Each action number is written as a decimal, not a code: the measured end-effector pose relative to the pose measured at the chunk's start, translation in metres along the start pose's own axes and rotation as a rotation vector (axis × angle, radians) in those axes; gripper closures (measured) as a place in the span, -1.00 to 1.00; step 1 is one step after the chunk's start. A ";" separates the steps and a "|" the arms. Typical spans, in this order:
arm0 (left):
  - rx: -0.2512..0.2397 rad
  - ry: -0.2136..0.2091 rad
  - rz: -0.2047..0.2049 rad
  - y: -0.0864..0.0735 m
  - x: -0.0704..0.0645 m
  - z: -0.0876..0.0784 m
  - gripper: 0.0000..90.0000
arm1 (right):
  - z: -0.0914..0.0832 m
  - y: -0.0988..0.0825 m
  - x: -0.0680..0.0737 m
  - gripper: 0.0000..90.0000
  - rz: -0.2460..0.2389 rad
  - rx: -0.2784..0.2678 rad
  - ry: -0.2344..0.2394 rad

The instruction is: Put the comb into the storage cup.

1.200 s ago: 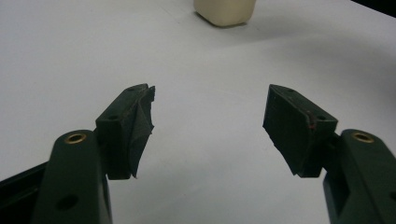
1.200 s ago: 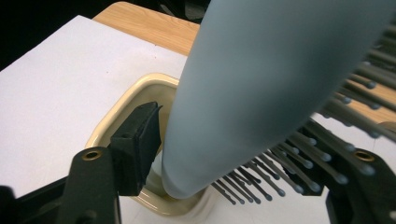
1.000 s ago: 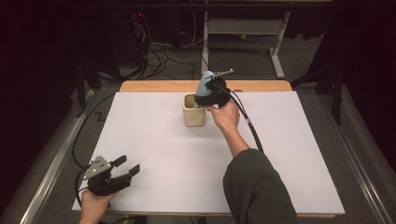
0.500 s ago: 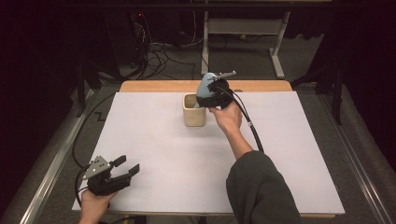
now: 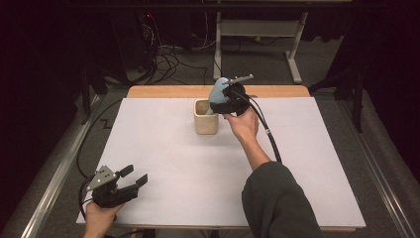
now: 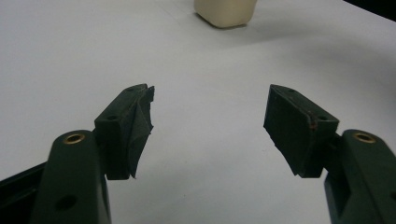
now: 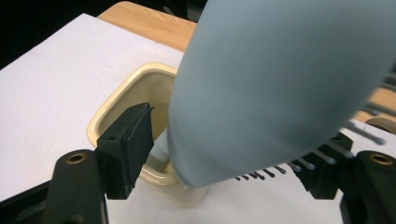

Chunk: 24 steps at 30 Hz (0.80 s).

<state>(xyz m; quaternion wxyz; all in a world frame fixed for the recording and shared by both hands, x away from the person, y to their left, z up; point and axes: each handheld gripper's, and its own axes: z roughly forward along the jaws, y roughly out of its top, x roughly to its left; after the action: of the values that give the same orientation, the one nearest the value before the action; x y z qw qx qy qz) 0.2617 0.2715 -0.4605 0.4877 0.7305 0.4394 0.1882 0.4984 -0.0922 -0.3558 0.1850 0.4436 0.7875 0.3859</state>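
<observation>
- Hairbrush [image 5: 217, 92] – pale blue, with thin dark pins along one side. It stands tilted at the far middle of the table, head up and narrow end down inside the cup [image 5: 205, 124]. In the right gripper view the brush [image 7: 280, 84] runs down between the jaws into the cup's mouth.
- Cup – cream, squarish with rounded corners, upright on the white sheet [image 5: 163, 148], just short of the bare wooden strip [image 5: 163, 91] at the table's far edge. Its base also shows at the top of the left gripper view [image 6: 226, 14].
- Right gripper [image 5: 221, 102] – held just above and beside the cup, jaws either side of the brush. The jaws have just been closing a little. In its own view [image 7: 229, 154] the pins meet the right-hand jaw, while a thin sliver of the cup shows between the left-hand pad [image 7: 135, 135] and the brush. Whether the tongs truly clench the brush cannot be told.
- Right hand [image 5: 242, 124] – wrapped around the gripper body, dark sleeve behind; a black cable [image 5: 267, 134] trails back along the forearm.
- Left gripper [image 5: 133, 179] – at the near left corner of the sheet, well apart from cup and brush, grey plate [image 5: 101, 176] on top. Tongs released: jaws wide apart [image 6: 208, 121], only bare sheet between them.
- Left hand [image 5: 99, 218] – grips it from the table's near edge.
</observation>
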 end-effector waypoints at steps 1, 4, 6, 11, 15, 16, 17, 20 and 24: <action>-0.001 0.000 -0.001 0.000 0.000 0.000 -0.28 | -0.001 0.000 0.000 -0.35 0.004 0.001 0.001; -0.014 0.001 -0.002 0.001 0.000 -0.001 -0.29 | -0.005 0.001 -0.001 -0.33 0.004 -0.001 -0.002; -0.014 0.002 -0.003 0.001 0.000 -0.002 -0.30 | -0.006 0.001 -0.001 -0.32 0.002 -0.002 -0.001; -0.012 0.002 0.001 0.001 0.000 -0.002 -0.30 | -0.010 -0.002 -0.001 -0.29 0.009 -0.015 0.002; -0.016 0.003 0.002 0.001 0.000 -0.003 -0.30 | -0.013 -0.006 -0.005 -0.30 0.022 -0.025 -0.004; -0.015 0.004 0.003 0.001 0.000 -0.003 -0.30 | -0.014 -0.007 -0.006 -0.30 0.021 -0.024 -0.006; -0.014 0.004 0.002 0.001 0.000 -0.003 -0.30 | -0.016 -0.007 -0.007 -0.30 0.021 -0.023 -0.006; -0.013 0.005 0.000 0.001 0.000 -0.002 -0.30 | -0.020 -0.008 -0.009 -0.30 0.019 -0.040 -0.005; -0.009 0.007 0.000 0.001 0.000 -0.001 -0.31 | -0.024 -0.010 -0.011 -0.32 0.023 -0.046 -0.001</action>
<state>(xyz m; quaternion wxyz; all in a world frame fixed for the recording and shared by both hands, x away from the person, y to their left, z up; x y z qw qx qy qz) 0.2609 0.2720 -0.4593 0.4897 0.7276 0.4400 0.1928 0.4832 -0.1153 -0.3488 0.1912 0.4486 0.7730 0.4058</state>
